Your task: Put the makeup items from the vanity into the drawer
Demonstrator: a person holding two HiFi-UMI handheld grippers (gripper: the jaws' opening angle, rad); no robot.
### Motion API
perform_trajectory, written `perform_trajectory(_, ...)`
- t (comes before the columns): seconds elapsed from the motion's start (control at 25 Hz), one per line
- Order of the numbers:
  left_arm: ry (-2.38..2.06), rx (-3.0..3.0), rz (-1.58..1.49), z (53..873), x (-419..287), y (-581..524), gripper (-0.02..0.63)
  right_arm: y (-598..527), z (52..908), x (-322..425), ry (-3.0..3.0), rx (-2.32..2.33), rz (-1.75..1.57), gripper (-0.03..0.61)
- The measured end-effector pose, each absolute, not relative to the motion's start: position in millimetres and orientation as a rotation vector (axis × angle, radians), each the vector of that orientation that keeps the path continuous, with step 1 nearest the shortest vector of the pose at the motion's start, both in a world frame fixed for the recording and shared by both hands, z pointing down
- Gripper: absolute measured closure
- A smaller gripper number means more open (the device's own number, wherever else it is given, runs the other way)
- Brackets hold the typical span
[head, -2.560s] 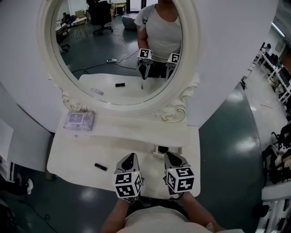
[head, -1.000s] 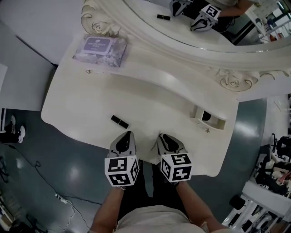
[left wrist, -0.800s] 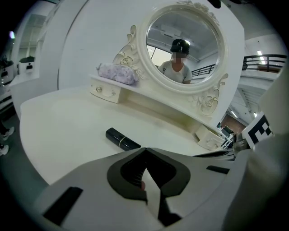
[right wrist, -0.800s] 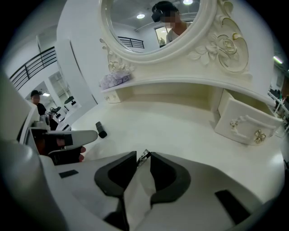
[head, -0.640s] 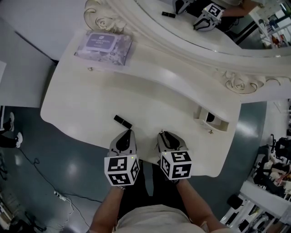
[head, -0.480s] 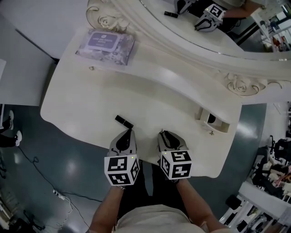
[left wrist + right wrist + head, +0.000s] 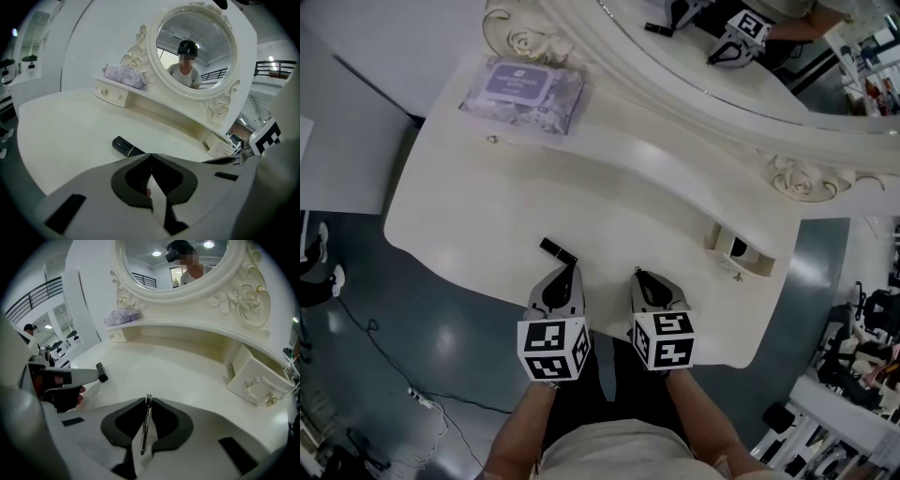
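I'm lining up the first pickup, the left gripper (image 7: 567,273) hovering just short of the black tube (image 7: 557,251) on the worktop (image 7: 487,206) with jaws together, the right gripper (image 7: 643,281) beside the tube with empty jaws that have just been closing together, so next, I reckon, I'm parting the left jaws around the tube, with the open drawer (image 7: 741,253) well to its right.

Left gripper (image 7: 572,269) and right gripper (image 7: 638,275): each has a pale grey shell narrowing to two pointed jaws lined with black pads. Behind the jaws each carries a white cube (image 7: 553,349) printed with black square markers. The person wears a light-coloured top (image 7: 619,455), dark trousers (image 7: 581,380) and dark headgear (image 7: 187,47).
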State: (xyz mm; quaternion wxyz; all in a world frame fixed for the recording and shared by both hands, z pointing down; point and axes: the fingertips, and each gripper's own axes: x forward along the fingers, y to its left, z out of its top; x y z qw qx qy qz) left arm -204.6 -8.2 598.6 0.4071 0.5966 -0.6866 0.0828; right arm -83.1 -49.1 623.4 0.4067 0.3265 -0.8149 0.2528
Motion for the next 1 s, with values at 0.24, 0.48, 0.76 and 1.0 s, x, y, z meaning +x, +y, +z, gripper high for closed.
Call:
perform_trajectory(0.24, -1.728, 1.543, 0.205, 587, -195, -17, 0.609, -57, 608, -75, -2.091, 0.833, 0.628, 0.525)
perform_trajectory(0.48, -1.705, 1.604, 0.213, 570, -172, -25, 0.609, -64, 587, -53, -2.117, 0.865, 0.633, 0.525)
perform_trajectory(0.76, -1.66, 1.714, 0.227, 544, -135, -38, 0.609, -71, 559, -22, -2.143, 0.929, 0.619, 0.525)
perform_trajectory(1.0, -1.62, 1.8, 0.237, 526, -109, -53, 0.609, -79, 533, 8, -2.156, 1.01, 0.617, 0.525)
